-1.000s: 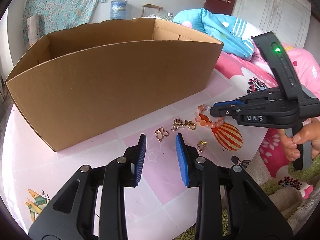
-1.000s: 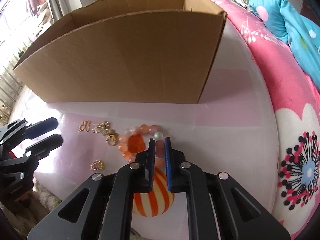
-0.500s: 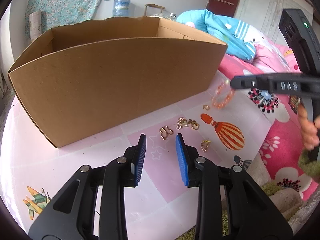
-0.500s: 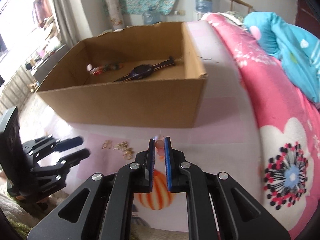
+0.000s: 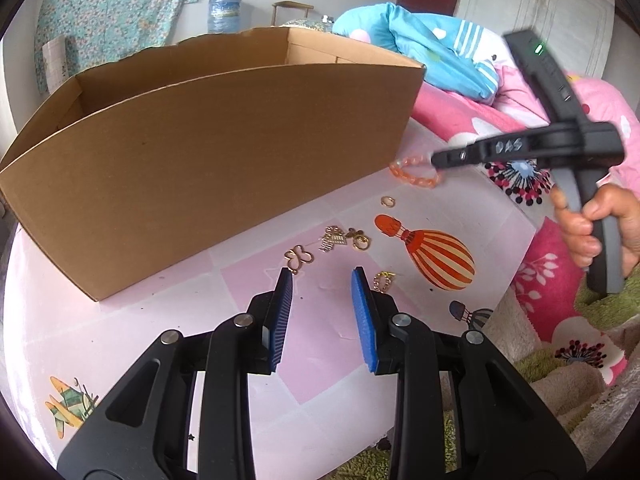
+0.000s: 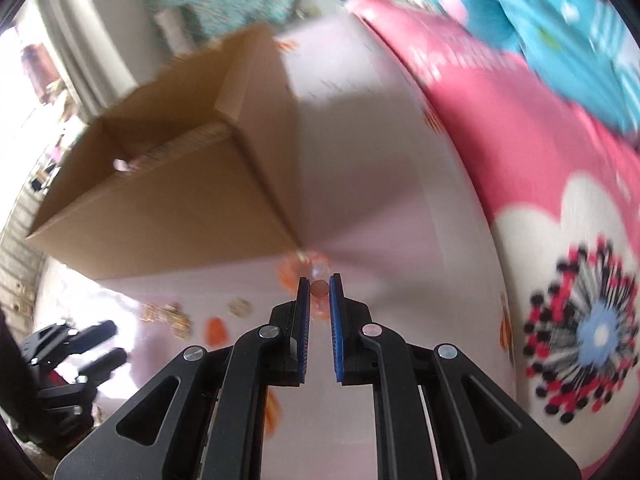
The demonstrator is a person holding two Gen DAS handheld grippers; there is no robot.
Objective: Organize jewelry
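My right gripper (image 5: pixel 434 157) (image 6: pixel 319 286) is shut on an orange bead bracelet (image 5: pixel 414 171) (image 6: pixel 319 289) and holds it in the air beside the right end of the open cardboard box (image 5: pixel 208 148) (image 6: pixel 180 196). My left gripper (image 5: pixel 322 280) is open and empty, low over the pink tabletop. Just beyond its fingertips lie several small gold charms: a butterfly (image 5: pixel 299 258), a cluster (image 5: pixel 346 237), a ring (image 5: pixel 387 201) and one by the right finger (image 5: pixel 383 280). The right wrist view is blurred by motion.
The round table (image 5: pixel 160 340) has a balloon print (image 5: pixel 438 254). A pink floral quilt (image 6: pixel 560 240) and a blue blanket (image 5: pixel 420 56) lie to the right. My left gripper also shows in the right wrist view (image 6: pixel 100 344).
My right gripper has lifted the bracelet off the table and carried it up beside the box's right end, swinging as it goes. My left gripper has barely moved.
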